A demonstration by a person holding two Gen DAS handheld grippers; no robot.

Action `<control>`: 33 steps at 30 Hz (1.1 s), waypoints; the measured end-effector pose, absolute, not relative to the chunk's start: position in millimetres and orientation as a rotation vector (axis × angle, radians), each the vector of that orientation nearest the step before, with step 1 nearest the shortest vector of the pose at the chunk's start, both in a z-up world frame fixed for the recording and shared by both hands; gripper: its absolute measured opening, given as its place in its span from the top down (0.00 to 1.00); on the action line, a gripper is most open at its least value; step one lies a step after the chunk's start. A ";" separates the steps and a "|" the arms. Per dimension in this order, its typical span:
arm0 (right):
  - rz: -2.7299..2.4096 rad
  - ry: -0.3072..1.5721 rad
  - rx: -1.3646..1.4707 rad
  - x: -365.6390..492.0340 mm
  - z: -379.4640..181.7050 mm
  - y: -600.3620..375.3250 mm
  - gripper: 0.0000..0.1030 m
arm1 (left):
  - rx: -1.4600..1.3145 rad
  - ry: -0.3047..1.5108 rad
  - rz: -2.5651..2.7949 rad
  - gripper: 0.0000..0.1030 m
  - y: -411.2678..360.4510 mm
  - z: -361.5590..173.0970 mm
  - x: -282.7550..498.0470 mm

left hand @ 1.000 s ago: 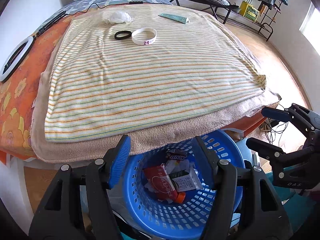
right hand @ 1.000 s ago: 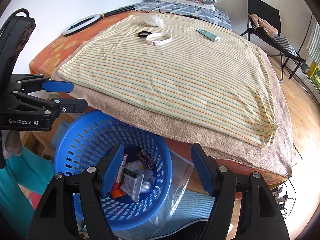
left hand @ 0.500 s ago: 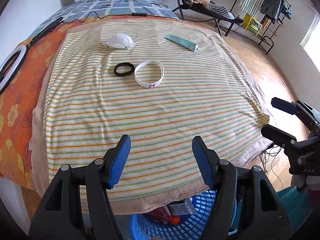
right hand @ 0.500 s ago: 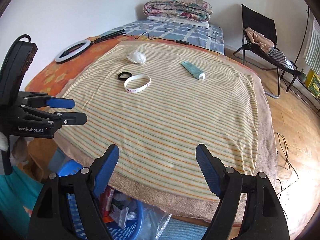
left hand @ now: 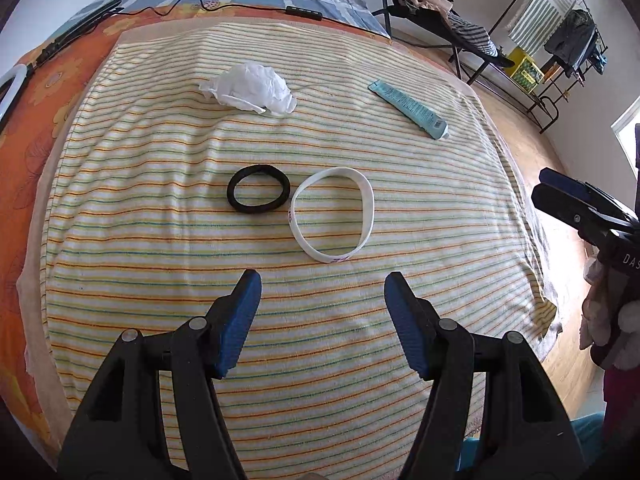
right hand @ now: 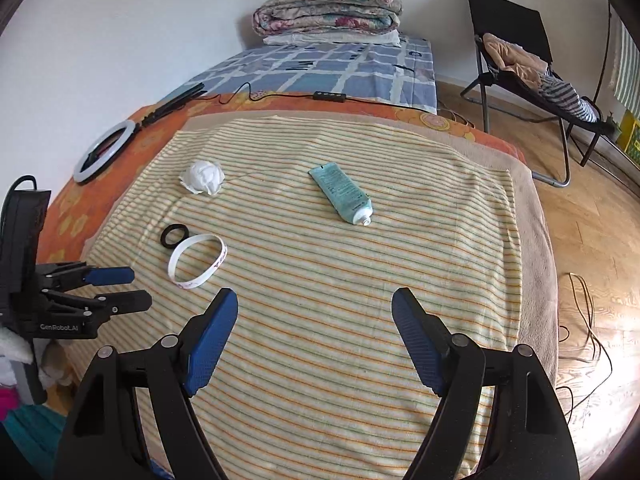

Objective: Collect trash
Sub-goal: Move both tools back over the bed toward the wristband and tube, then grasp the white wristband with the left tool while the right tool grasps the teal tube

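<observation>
On the striped towel [left hand: 160, 280] lie a crumpled white tissue [left hand: 250, 88], a teal tube [left hand: 410, 109], a black hair tie [left hand: 258, 194] and a white wristband [left hand: 332, 214]. The same tissue [right hand: 203, 176], tube [right hand: 343, 194], hair tie [right hand: 175, 235] and wristband [right hand: 197, 261] show in the right wrist view. My left gripper [left hand: 322, 288] is open and empty just short of the wristband. My right gripper [right hand: 314, 300] is open and empty over the towel's near part, short of the tube. The trash basket is out of view.
A ring light [right hand: 102, 151] and cable lie on the orange sheet at the left. Folded blankets [right hand: 326, 10] sit at the bed's far end. A black chair [right hand: 524, 64] and a clothes rack [left hand: 560, 48] stand on the wooden floor to the right.
Both grippers rose from above the blue basket and moved forward over the bed. The basket has dropped out of view. Both stay open and empty.
</observation>
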State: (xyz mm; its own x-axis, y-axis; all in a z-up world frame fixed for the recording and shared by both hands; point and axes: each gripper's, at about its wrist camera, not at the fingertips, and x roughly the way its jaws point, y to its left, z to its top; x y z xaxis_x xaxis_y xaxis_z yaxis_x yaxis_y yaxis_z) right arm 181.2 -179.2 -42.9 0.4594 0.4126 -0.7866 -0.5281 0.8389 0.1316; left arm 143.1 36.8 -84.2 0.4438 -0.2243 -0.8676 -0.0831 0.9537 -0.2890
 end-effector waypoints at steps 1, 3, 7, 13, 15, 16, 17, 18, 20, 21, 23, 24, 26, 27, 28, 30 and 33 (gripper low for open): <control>0.586 0.934 -0.135 189.1 -45.3 -177.1 0.23 | -0.314 1.119 -0.093 0.36 37.0 -87.6 147.9; 0.594 0.943 -0.132 204.5 -50.5 -172.0 0.23 | -0.328 1.132 -0.101 0.36 37.0 -93.7 156.2; 0.597 0.960 -0.156 232.5 -64.6 -158.0 0.23 | -0.307 1.140 -0.106 0.36 32.4 -101.5 168.5; 0.574 0.973 -0.193 268.1 -84.0 -141.6 0.23 | -0.213 1.120 -0.118 0.36 17.5 -101.8 179.3; 0.569 0.974 -0.203 276.3 -88.6 -138.0 0.23 | -0.189 1.113 -0.128 0.36 11.7 -102.6 182.1; 0.567 0.975 -0.208 279.8 -91.0 -136.3 0.23 | -0.165 1.109 -0.131 0.36 7.4 -103.2 183.2; 0.565 0.976 -0.214 283.3 -93.6 -134.4 0.23 | -0.136 1.106 -0.130 0.41 3.1 -103.2 184.0; 0.561 0.976 -0.222 286.6 -96.3 -132.0 0.23 | -0.110 1.102 -0.127 0.46 -0.9 -103.3 185.0; 0.552 0.976 -0.237 292.8 -102.2 -127.0 0.23 | -0.078 1.096 -0.127 0.62 -6.2 -103.7 187.0; 0.554 0.979 -0.243 295.3 -105.2 -124.5 0.23 | -0.073 1.092 -0.128 0.64 -7.5 -104.0 188.0; 0.551 0.982 -0.257 300.2 -111.1 -119.9 0.23 | -0.065 1.084 -0.129 0.75 -9.3 -104.7 189.8; 0.547 0.983 -0.262 302.2 -113.8 -117.9 0.23 | -0.058 1.081 -0.130 0.77 -8.8 -104.8 190.5; 0.542 0.985 -0.263 307.0 -117.9 -115.5 0.23 | -0.037 1.071 -0.132 0.86 -10.8 -104.8 189.7; 0.543 0.982 -0.260 308.1 -118.9 -114.5 0.23 | -0.030 1.067 -0.133 0.87 -11.9 -104.9 188.7; 0.543 0.976 -0.260 308.7 -118.8 -113.7 0.23 | -0.030 1.064 -0.134 0.89 -12.7 -104.9 188.3; 0.546 0.965 -0.264 310.1 -117.9 -111.3 0.23 | -0.038 1.062 -0.134 0.91 -13.5 -104.7 187.7; 0.556 0.959 -0.274 311.4 -119.1 -107.0 0.23 | -0.038 1.059 -0.137 0.93 -13.9 -103.8 187.2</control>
State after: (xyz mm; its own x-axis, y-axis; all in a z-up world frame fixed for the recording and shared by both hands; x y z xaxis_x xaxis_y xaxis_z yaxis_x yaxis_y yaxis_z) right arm 311.4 -107.0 -119.1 0.4493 0.3251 -0.8321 -0.5607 0.8278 0.0206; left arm 187.2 -13.9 -103.8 0.4822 -0.1303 -0.8663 0.0940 0.9909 -0.0967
